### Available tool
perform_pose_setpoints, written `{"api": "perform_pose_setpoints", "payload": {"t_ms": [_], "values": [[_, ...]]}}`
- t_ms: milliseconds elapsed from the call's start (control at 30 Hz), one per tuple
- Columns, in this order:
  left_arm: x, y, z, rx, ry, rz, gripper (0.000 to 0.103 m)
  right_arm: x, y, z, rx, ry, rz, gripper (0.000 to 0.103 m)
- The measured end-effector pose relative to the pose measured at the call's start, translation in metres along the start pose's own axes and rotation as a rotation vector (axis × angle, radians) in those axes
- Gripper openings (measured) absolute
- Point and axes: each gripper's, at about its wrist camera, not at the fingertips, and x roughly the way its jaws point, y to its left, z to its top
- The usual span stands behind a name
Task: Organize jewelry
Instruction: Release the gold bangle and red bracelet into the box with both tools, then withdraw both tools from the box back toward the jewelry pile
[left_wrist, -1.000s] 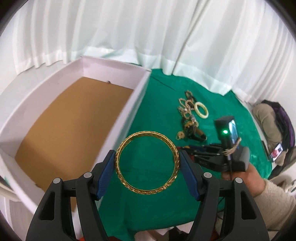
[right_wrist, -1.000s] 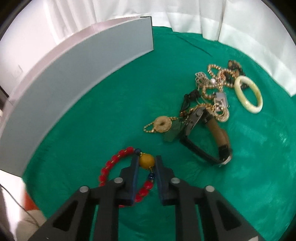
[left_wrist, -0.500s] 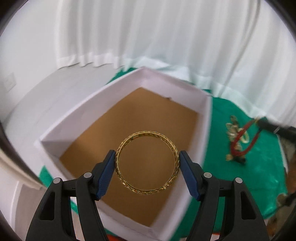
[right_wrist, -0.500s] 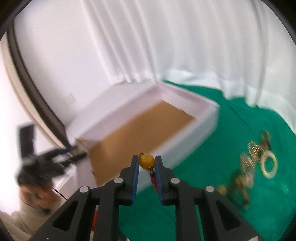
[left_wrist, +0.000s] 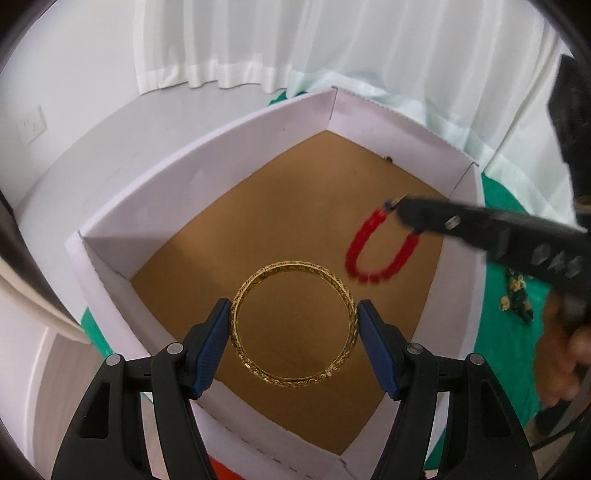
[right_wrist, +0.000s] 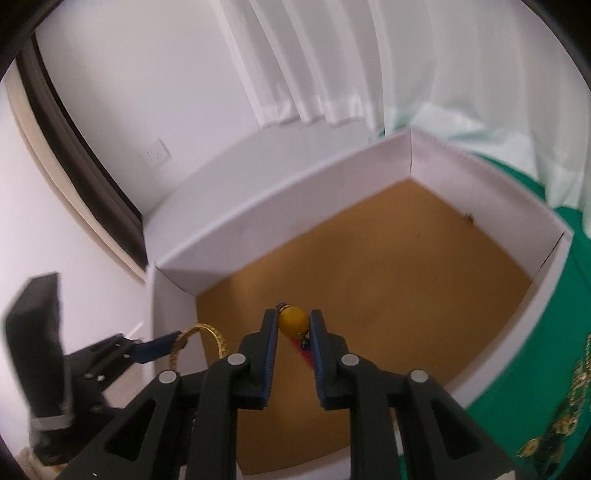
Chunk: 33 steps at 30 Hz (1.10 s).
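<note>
Left wrist view: the left gripper (left_wrist: 294, 343), spread wide, clamps the gold bangle (left_wrist: 294, 324) above the white box (left_wrist: 207, 177); at 2 o'clock the red bead bracelet (left_wrist: 380, 254) dangles. No legible writing.

Right wrist view: the right gripper (right_wrist: 292, 328), nearly closed, pinches the bracelet's yellow bead (right_wrist: 292, 322) over the box.
</note>
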Motion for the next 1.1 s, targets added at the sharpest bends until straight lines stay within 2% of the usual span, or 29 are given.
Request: {"api": "perform_pose_setpoints", "payload": {"t_ms": [133, 167, 233, 333, 433, 567, 700, 800, 1000, 1100], "values": [[0.004, 0.001, -0.003, -0.012, 0.014, 0.008, 0.072, 0.017, -0.001, -0.012, 0.003, 0.032, -0.013, 0.020], [0.006, 0.000, -0.004, -0.016, 0.016, 0.010, 0.075, 0.016, -0.002, -0.013, 0.009, 0.031, -0.017, 0.021], [0.006, 0.000, -0.006, -0.021, 0.015, 0.023, 0.081, 0.011, -0.005, -0.015, 0.030, 0.024, -0.020, 0.046], [0.004, -0.001, -0.011, -0.024, 0.009, 0.025, 0.090, -0.003, -0.010, -0.018, 0.064, -0.006, -0.013, 0.050], [0.001, -0.005, -0.014, -0.029, 0.007, -0.005, 0.092, -0.024, -0.017, -0.024, 0.081, -0.044, -0.032, 0.063], [0.000, -0.015, -0.022, -0.011, 0.001, -0.062, 0.093, -0.059, -0.029, -0.043, 0.078, -0.100, -0.081, 0.063], [0.003, -0.026, -0.033, 0.017, -0.003, -0.067, 0.093, -0.095, -0.043, -0.077, 0.044, -0.137, -0.162, 0.064], [-0.002, -0.032, -0.037, 0.042, -0.045, -0.047, 0.093, -0.118, -0.059, -0.110, 0.044, -0.142, -0.219, 0.064], [0.001, -0.042, -0.042, 0.125, -0.024, 0.001, 0.093, -0.155, -0.096, -0.171, 0.172, -0.143, -0.253, 0.064], [0.001, -0.044, -0.042, 0.129, -0.019, 0.014, 0.093, -0.166, -0.108, -0.194, 0.230, -0.154, -0.268, 0.064]]}}
